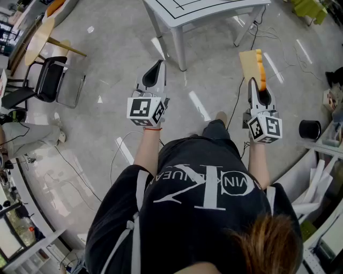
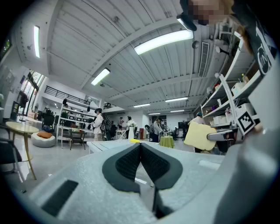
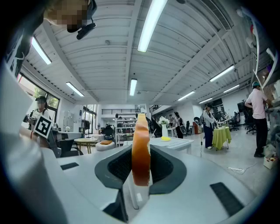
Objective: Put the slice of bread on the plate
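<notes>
Tan slice of bread point(image 1: 251, 65), orange-crusted, gripped edgewise by right gripper point(image 1: 258, 85) fingers point(image 3: 166, 168); left gripper point(image 1: 158, 65) fingers point(image 2: 127, 164) closed, empty; white worktop point(image 1: 214, 13) beyond.

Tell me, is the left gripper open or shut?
Shut: on the left gripper the pads meet in one seam, nothing between them.

Large open lab hall, not domestic. A ribbed white ceiling point(image 3: 109, 57) carried long strip lights point(image 3: 151, 22), and a railed mezzanine point(image 3: 120, 112) ran along the far wall. Metal shelving point(image 2: 227, 94) lined one side. The polished grey floor point(image 1: 107, 69) had loose cables point(image 1: 75, 171) across it. Furniture was a white desk point(image 1: 214, 8), a round wooden table point(image 1: 40, 37) and a black chair point(image 1: 51, 77). Several people point(image 3: 256, 116) stood at scattered stations.
</notes>
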The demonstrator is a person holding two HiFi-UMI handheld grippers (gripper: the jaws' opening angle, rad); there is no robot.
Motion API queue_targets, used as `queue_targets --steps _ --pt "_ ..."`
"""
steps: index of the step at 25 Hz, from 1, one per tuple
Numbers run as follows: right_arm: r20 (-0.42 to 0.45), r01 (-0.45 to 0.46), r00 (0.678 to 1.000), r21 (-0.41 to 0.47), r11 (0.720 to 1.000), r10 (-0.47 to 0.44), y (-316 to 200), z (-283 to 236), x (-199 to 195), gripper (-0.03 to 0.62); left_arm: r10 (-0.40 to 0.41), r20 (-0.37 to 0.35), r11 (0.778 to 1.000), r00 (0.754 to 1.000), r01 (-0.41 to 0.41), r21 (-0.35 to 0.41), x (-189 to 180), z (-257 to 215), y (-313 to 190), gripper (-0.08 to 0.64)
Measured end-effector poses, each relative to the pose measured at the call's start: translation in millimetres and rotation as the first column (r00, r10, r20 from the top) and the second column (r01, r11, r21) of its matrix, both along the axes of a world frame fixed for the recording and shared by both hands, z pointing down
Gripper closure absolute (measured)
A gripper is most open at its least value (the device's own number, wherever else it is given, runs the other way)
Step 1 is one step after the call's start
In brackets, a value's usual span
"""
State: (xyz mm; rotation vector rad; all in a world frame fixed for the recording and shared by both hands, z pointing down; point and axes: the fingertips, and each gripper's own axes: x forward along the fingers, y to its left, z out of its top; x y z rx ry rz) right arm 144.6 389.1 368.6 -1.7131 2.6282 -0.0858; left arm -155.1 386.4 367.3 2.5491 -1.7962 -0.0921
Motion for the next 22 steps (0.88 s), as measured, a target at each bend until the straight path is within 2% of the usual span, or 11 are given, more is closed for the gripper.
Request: queue_targets --steps 9,16,22 --pt "-0.015 0.002 1.000 -0.003 1.000 -0.002 -3.8 1.6 -3.5 0.502 -0.013 -0.007 1.000 1.000 0.013 -0.009 -10.2 3.7 1.7 0.549" --pt "0.109 -0.032 0.994 -0.007 0.999 0.033 2.8 -4.4 10.0 0.502 0.009 -0.030 1.000 1.000 -0.010 -0.026 -11.7 10.8 4.5 0.549" --pt "0.139 -0.037 0.989 -0.023 0.999 0.040 -11.4 -2.9 18.4 0.500 0.024 -0.046 0.998 0.999 -0.027 -0.061 -1.4 19.0 -13.1 0.549"
